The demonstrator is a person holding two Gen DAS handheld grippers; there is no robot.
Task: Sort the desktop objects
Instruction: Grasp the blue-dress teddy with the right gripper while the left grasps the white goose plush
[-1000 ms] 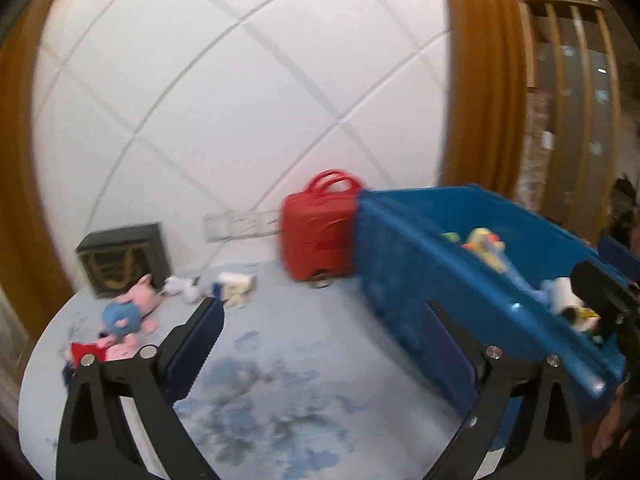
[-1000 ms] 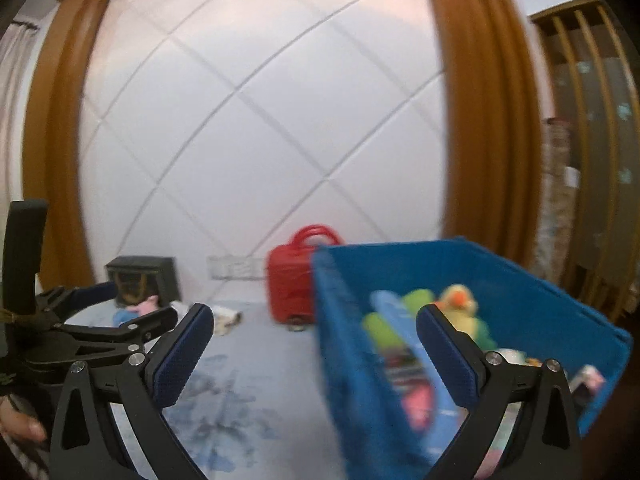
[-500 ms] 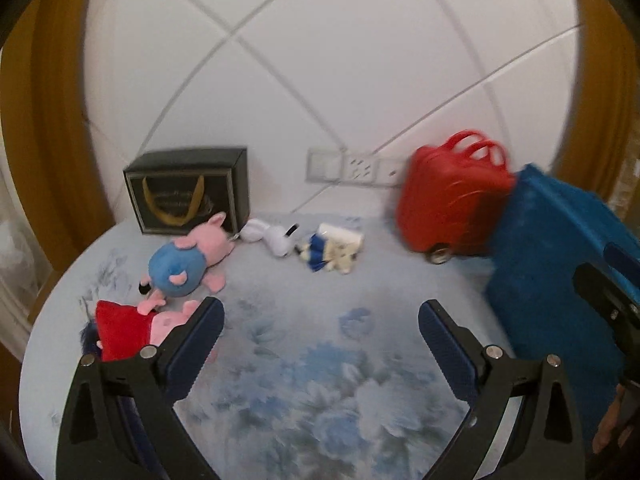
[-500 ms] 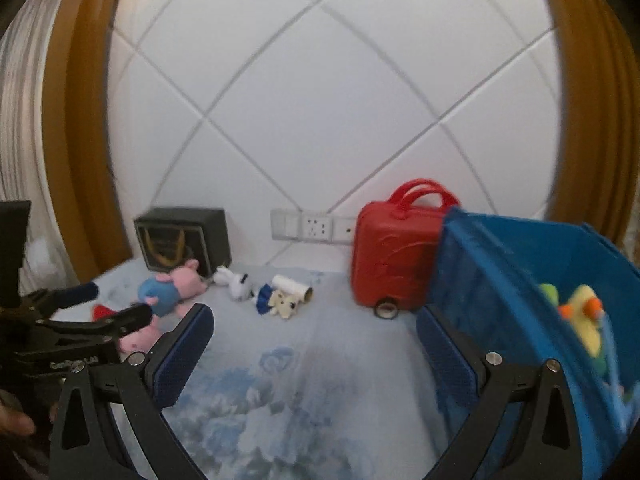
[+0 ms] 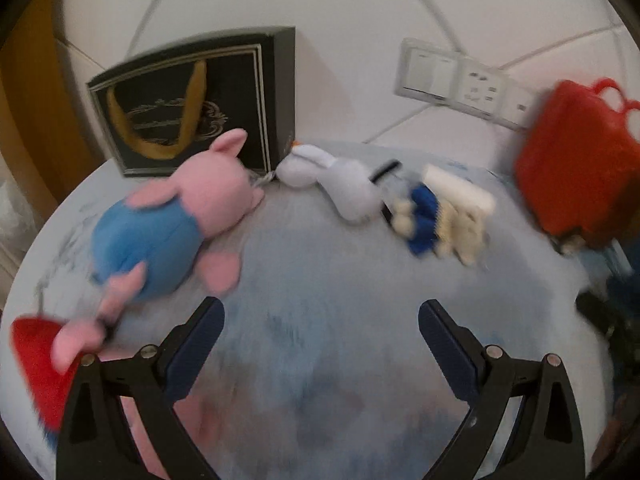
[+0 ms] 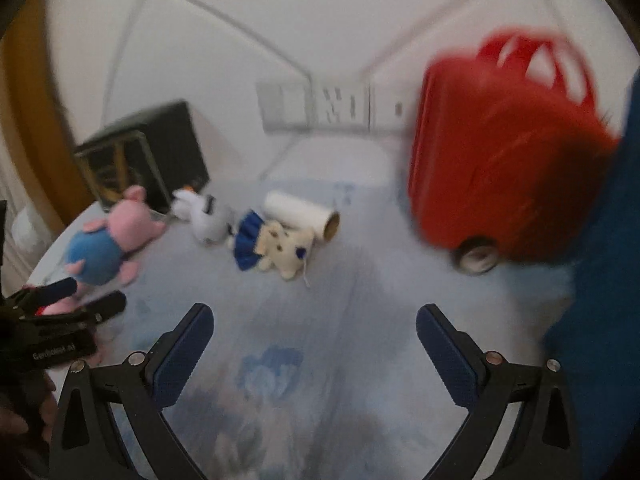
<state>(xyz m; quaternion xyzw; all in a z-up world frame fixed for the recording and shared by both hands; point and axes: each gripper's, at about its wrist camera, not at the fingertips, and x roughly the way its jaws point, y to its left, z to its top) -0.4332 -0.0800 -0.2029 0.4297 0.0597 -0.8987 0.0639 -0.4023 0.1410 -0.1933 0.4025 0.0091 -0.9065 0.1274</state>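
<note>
Wall sockets (image 5: 464, 80) on white tiled wall (image 5: 360, 8); brown curtain (image 5: 32, 112) at left; floral tablecloth (image 5: 320, 280).

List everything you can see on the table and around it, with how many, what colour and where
pig plush: 1, pink with blue body, table left
second plush: 1, pink and red, left edge, partly cut off
white plush: 1, white, behind centre
doll: 1, cream with blue skirt, centre
roll: 1, white with cardboard core, behind the doll
gift box: 1, black and gold, against the wall
toy suitcase: 1, red, right
bin: 1, blue, far right
wall sockets: white panel, on the wall
table: 1, blue floral cloth
left gripper: open, empty
right gripper: open, empty
</note>
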